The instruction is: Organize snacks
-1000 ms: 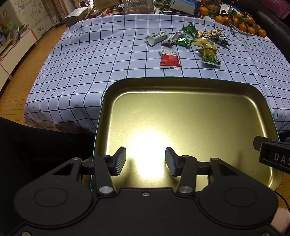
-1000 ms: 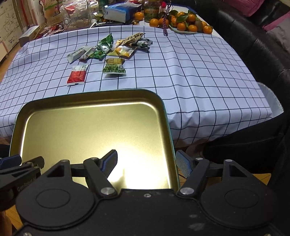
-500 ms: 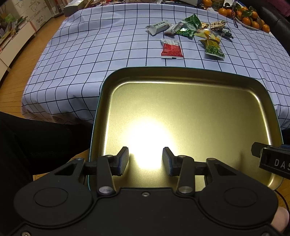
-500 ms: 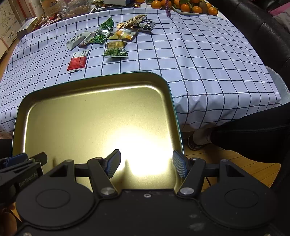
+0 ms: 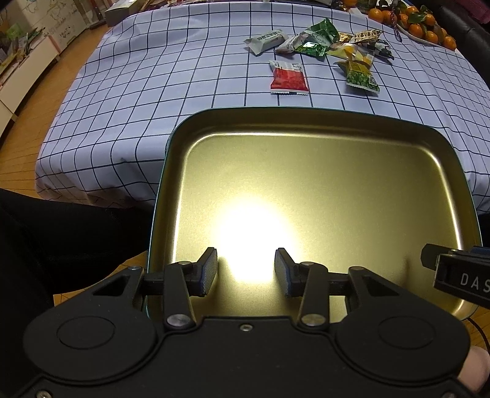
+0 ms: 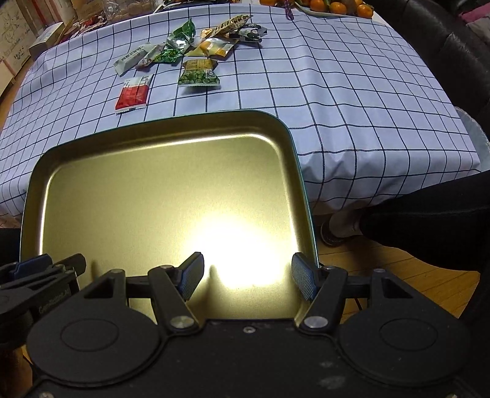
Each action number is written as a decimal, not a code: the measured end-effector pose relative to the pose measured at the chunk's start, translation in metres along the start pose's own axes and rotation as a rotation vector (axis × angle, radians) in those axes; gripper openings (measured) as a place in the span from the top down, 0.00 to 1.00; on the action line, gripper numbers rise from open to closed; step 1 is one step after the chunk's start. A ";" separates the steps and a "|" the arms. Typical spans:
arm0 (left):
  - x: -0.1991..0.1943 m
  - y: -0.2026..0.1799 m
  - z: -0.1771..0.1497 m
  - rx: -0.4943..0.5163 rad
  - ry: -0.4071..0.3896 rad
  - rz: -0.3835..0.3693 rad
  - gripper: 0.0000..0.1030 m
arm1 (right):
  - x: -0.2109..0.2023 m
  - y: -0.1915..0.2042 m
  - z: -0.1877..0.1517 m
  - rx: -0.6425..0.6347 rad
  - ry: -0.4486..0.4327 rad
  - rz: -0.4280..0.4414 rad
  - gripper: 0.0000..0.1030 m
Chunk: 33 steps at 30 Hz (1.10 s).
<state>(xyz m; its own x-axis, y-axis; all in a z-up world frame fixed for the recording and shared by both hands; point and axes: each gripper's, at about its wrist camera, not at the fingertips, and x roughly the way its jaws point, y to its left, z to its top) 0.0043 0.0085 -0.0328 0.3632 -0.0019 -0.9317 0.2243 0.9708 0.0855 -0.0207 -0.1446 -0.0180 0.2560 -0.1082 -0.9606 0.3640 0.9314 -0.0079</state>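
Note:
A gold metal tray point(image 5: 306, 111) point(image 6: 153, 125) lies below both grippers, its far end over the table's near edge, with nothing in it. My left gripper point(image 5: 246, 272) hangs open over the tray's near left part, nothing between its pads. My right gripper point(image 6: 247, 277) stands open over the near right part, its right finger point(image 6: 303, 280) close to the tray's right rim. On the checked cloth beyond the tray lie a red packet point(image 5: 288, 78) point(image 6: 133, 93), a green-yellow packet point(image 5: 359, 76) point(image 6: 199, 75) and a pile of several more snacks point(image 5: 318, 43) point(image 6: 190, 43).
The blue-and-white checked tablecloth point(image 5: 153, 91) drapes over the table's front edge. A plate of oranges point(image 5: 413, 21) point(image 6: 333, 6) sits at the far right, boxes and clutter at the back. A person's dark-clothed leg point(image 6: 428, 220) and foot point(image 6: 337, 229) are right of the tray.
The jaws of both grippers have narrowed a little. Both views have tipped downward, so the snacks sit higher in the picture. The tray looks unchanged.

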 end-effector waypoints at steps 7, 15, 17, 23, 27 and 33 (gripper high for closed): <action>0.002 0.000 0.000 -0.003 0.010 -0.001 0.52 | 0.001 0.002 -0.001 -0.005 0.008 0.000 0.37; 0.005 0.000 -0.001 0.001 0.036 0.001 0.52 | 0.003 0.002 -0.001 -0.005 0.016 0.001 0.37; 0.005 0.000 -0.001 0.001 0.043 0.003 0.52 | 0.004 0.002 -0.001 -0.003 0.020 0.003 0.37; 0.007 0.000 -0.001 0.004 0.063 0.018 0.52 | 0.006 0.002 -0.001 -0.001 0.031 0.010 0.37; 0.009 0.001 -0.001 -0.011 0.083 0.011 0.52 | 0.008 0.002 0.000 0.010 0.039 0.017 0.37; 0.014 0.003 -0.001 -0.031 0.115 0.005 0.52 | 0.012 0.001 0.002 0.017 0.060 0.022 0.37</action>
<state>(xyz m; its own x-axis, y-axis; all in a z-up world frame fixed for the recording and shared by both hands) 0.0094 0.0112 -0.0454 0.2578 0.0286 -0.9658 0.1945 0.9776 0.0808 -0.0154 -0.1454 -0.0292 0.2102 -0.0666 -0.9754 0.3744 0.9271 0.0174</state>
